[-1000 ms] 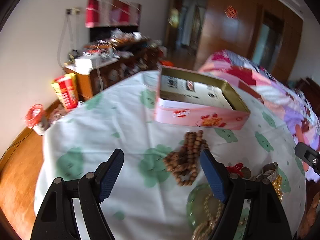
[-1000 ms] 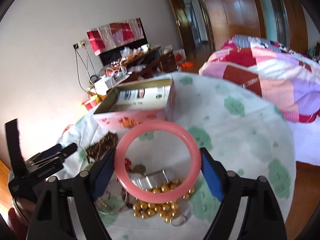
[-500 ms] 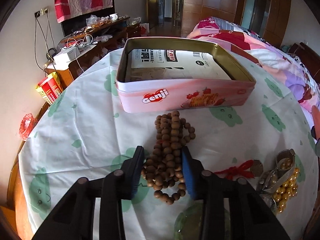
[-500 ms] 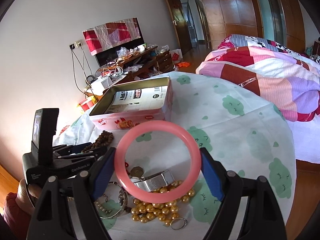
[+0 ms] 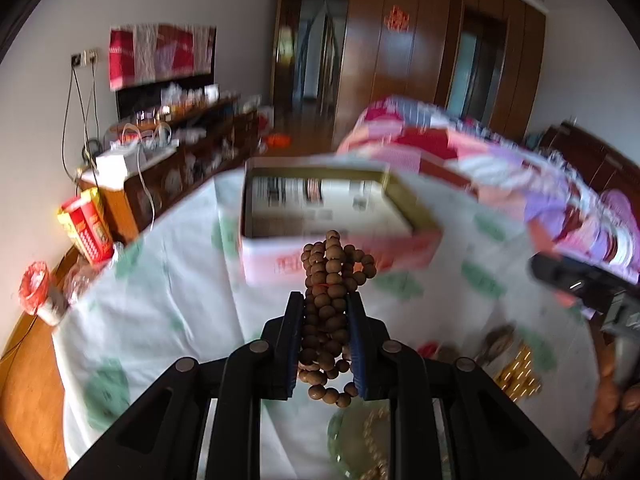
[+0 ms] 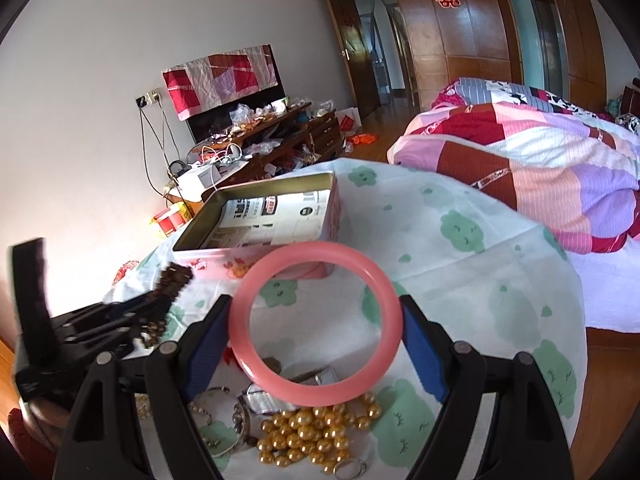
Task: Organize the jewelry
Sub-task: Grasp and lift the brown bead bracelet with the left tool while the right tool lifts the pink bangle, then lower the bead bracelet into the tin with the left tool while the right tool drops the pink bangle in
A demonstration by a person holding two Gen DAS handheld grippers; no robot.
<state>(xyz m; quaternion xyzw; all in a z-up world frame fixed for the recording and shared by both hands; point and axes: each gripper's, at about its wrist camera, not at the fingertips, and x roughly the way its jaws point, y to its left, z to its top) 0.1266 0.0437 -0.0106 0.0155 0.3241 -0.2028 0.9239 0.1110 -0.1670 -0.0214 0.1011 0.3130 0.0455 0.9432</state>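
Right wrist view shows you the widest layout: the round table [image 6: 472, 280] under its white cloth with green prints carries everything, and the open pink tin [image 6: 264, 236] sits toward its far side, lid off and lined with printed paper, presumably so pieces can be dropped straight in. Nearer you lies the unsorted heap: a gold bead strand [image 6: 316, 436], a silver bangle [image 6: 236, 428] and a small ring [image 6: 352, 470], all touching or just beside one another on the cloth.

Your right gripper [image 6: 316, 328] has its blue pads pressed against opposite sides of the pink bangle [image 6: 316, 324], gripping it across its width so the ring stands upright and lifted clear of the heap, ready to travel to the tin.

Your left gripper [image 5: 326, 320] is clamped on the wooden bead bracelet [image 5: 330, 300]; the coils are bunched between the pads, with loops poking forward past the tips and a few beads hanging below. It is off the cloth, just short of the tin's near wall. Grabbing the bundle mid-coil likely keeps the strand from unspooling. The blur suggests you're moving fast.
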